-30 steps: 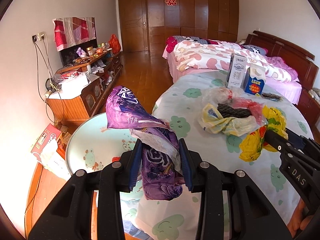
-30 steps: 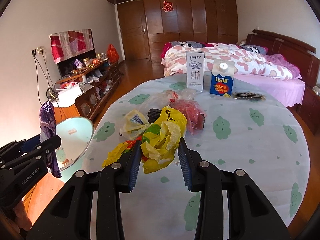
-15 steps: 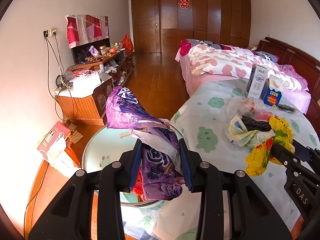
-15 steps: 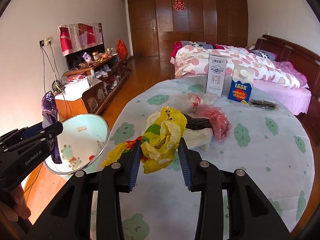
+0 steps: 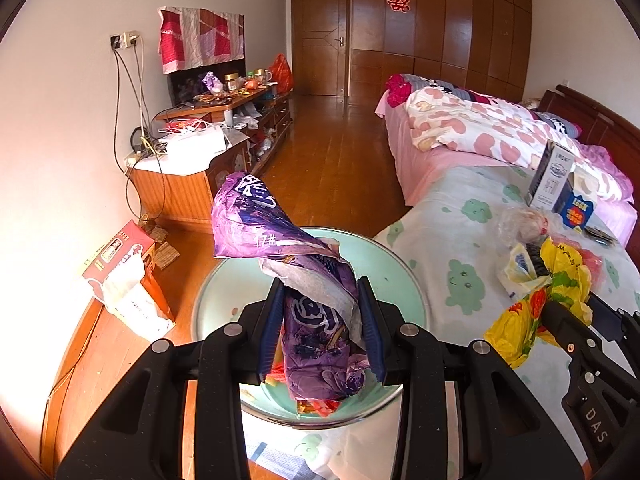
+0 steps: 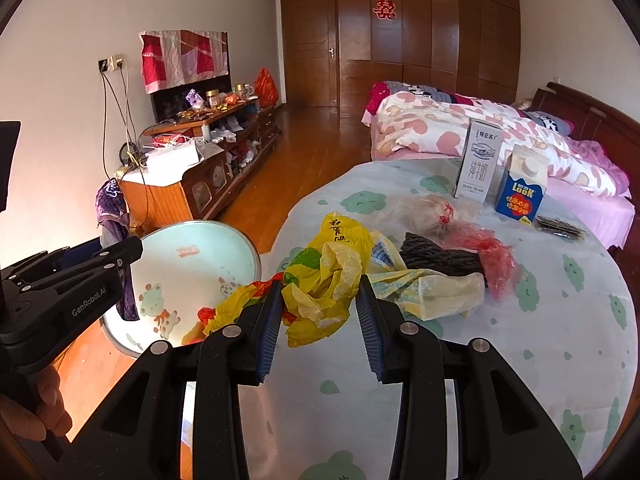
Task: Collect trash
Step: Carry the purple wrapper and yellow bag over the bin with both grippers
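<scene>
while red wrappers [image 5: 316, 404] lie in basin [image 5: 404, 280], purple bag [image 5: 320, 320] overhead.

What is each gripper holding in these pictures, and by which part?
The left gripper grips the purple plastic bag around its crumpled middle. The right gripper grips the yellow plastic bag by its bunched near end.

Far ahead of me a wooden wardrobe wall [image 6: 424, 36] carries a red paper cutting [image 6: 385, 8], beside a closed door [image 6: 310, 46]. On my right lies a bed with a heart-print quilt [image 6: 460, 130]. Along the left wall a cluttered cabinet [image 6: 200, 168] stands under a red patchwork cloth [image 6: 182, 58], cables [image 6: 114, 108] hanging nearby
</scene>
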A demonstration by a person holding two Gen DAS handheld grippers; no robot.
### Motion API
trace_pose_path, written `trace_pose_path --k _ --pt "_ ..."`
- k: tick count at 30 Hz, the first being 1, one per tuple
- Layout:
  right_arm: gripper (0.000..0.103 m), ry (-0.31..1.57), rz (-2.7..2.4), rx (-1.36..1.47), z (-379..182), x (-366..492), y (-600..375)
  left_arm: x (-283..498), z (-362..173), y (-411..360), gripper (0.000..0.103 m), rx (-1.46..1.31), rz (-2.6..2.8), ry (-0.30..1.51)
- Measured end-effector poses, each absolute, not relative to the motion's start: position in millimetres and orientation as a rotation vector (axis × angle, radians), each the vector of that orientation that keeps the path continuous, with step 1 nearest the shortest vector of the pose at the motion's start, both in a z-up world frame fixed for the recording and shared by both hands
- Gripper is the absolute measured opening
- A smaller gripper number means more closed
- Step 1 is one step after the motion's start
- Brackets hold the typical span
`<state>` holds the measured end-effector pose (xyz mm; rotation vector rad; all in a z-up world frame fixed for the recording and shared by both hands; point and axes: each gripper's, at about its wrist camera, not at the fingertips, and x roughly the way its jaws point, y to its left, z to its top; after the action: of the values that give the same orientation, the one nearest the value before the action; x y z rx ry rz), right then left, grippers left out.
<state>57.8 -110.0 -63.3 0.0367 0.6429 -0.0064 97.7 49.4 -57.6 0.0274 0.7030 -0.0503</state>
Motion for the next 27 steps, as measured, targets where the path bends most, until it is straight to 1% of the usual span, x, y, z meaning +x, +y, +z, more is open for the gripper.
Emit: trace_pose_path --k 13,27 --pt "0.038 0.685 0.078 0.013 -74 95 -66 116 -73 81 0.036 -0.011 0.012 0.755" --pt "0.038 0.771 0.095 -0.008 -102 136 -37 131 -94 102 0.036 -0.067 0.026 0.82"
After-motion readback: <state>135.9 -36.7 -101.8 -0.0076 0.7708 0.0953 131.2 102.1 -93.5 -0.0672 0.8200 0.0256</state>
